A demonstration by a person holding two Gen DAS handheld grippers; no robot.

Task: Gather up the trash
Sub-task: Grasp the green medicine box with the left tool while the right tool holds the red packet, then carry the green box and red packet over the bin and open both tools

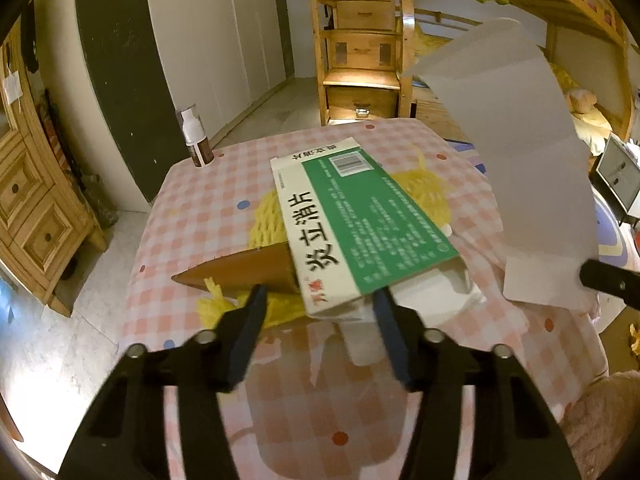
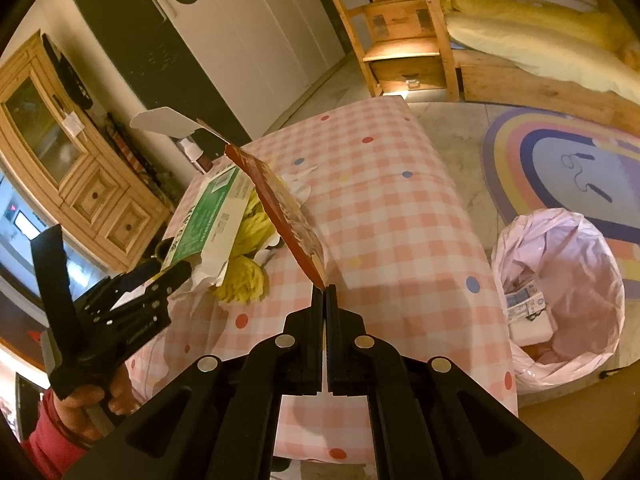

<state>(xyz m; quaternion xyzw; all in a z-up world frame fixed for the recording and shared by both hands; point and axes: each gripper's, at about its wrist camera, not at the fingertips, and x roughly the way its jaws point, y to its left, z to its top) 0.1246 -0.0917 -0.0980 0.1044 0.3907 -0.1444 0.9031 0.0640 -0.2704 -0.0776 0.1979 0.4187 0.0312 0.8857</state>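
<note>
While the right tool [image 2: 325, 287] pinches a flattened red-and-white cardboard carton [image 2: 280, 204] above the pink-checked desk [image 2: 400, 208], the left tool [image 1: 320, 300], jaws half spread, straddles the green-and-white medicine box [image 1: 352, 220], apparently needing closure, then the pink-lined bin [image 2: 560, 300].

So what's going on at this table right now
A person is clearing trash off a pink checked table with a pair of tongs in each hand. The right tongs are shut on a flattened red carton, held up over the table. The left tongs are open around the end of a green and white medicine box lying on yellow foam netting. A lined trash bin waits on the floor.
</note>
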